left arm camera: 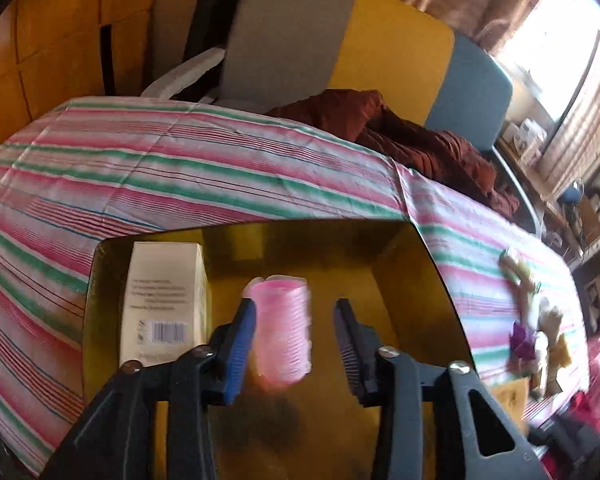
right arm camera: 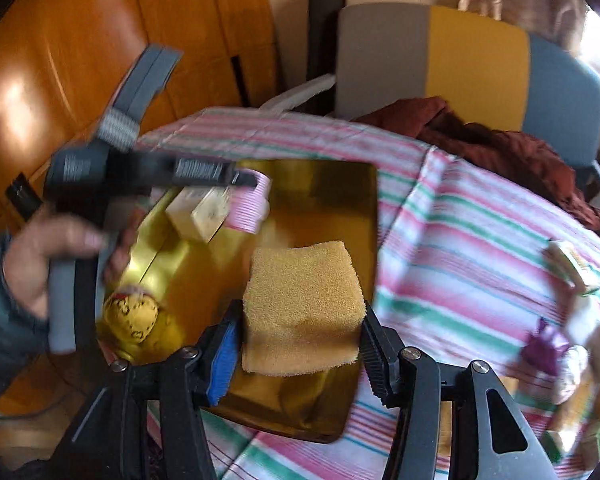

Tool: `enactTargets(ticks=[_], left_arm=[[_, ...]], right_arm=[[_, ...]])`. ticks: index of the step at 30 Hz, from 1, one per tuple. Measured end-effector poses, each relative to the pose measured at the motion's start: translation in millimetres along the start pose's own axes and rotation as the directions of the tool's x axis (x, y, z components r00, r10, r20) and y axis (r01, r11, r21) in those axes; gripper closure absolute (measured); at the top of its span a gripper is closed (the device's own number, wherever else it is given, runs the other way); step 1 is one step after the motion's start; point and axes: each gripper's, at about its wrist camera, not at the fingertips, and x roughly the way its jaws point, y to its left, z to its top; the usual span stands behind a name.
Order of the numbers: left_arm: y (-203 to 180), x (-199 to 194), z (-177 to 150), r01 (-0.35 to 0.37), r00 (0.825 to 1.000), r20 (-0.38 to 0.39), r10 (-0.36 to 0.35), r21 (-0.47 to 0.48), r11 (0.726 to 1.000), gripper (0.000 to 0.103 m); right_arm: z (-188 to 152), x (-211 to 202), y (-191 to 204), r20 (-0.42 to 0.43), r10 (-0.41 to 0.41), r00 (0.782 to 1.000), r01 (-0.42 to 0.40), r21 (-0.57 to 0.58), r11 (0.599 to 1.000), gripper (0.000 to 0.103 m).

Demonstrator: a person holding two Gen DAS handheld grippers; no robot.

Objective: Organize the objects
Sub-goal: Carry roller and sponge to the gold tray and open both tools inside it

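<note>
While the left hand-held gripper (left arm camera: pixel 296 332) hangs over the gold tray (left arm camera: pixel 416 280), its jaws stand apart with the pink hair roller (left arm camera: pixel 284 332) between them; the roller leans against the blue pad but seems clear of the other, though blur makes that uncertain. A white box (left arm camera: pixel 164 292) stands in the tray just beside it. The right hand-held gripper (right arm camera: pixel 300 344) clamps a yellow sponge (right arm camera: pixel 302 304) above the same tray, on the striped table (right arm camera: pixel 460 248).
</note>
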Motion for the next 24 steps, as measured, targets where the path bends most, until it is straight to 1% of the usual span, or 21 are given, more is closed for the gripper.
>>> enactTargets(ticks=[3, 4, 9, 11, 12, 14, 16, 18, 20, 24], left_arm=[[11, -16, 4, 0.008, 0.999, 0.032, -0.006, -0.045, 0.999, 0.059], [16, -25, 4, 0.009, 0.998, 0.057, -0.006, -0.055, 0.998, 0.059], [30, -70, -12, -0.008, 0.99, 0.139, 0.018, -0.071, 0.997, 0.059], [39, -87, -21, -0.002, 0.986, 0.165, 0.016, -0.086, 0.996, 0.059], [43, -94, -25, 0.001, 0.984, 0.175, 0.016, -0.095, 0.995, 0.059], [51, -105, -35, 0.006, 0.983, 0.184, 0.016, -0.117, 0.993, 0.059], [60, -113, -47, 0.013, 0.983, 0.185, 0.013, -0.138, 0.99, 0.057], [66, -118, -57, 0.002, 0.982, 0.188, 0.025, -0.146, 0.989, 0.057], [70, -124, -69, -0.008, 0.981, 0.191, 0.037, -0.151, 0.988, 0.057], [75, -126, -88, -0.006, 0.985, 0.171, 0.037, -0.18, 0.984, 0.056]], right_arm=[[-3, 14, 15, -0.032, 0.017, 0.999, -0.018, -0.027, 0.999, 0.048], [-5, 19, 19, -0.044, 0.026, 0.999, -0.027, -0.036, 0.999, 0.048], [-10, 40, 38, -0.094, 0.06, 0.994, -0.066, -0.061, 0.996, 0.048], [-11, 48, 51, -0.11, 0.073, 0.991, -0.082, -0.082, 0.993, 0.048], [-11, 51, 57, -0.115, 0.087, 0.99, -0.098, -0.094, 0.991, 0.047], [-13, 53, 69, -0.121, 0.148, 0.982, -0.161, -0.105, 0.981, 0.045], [-16, 52, 79, -0.128, 0.22, 0.967, -0.233, -0.1, 0.967, 0.04], [-20, 50, 85, -0.123, 0.236, 0.964, -0.249, -0.107, 0.963, 0.025], [-23, 47, 85, -0.123, 0.248, 0.961, -0.26, -0.095, 0.961, 0.024], [-25, 41, 78, -0.11, 0.248, 0.962, -0.257, -0.068, 0.964, 0.022]])
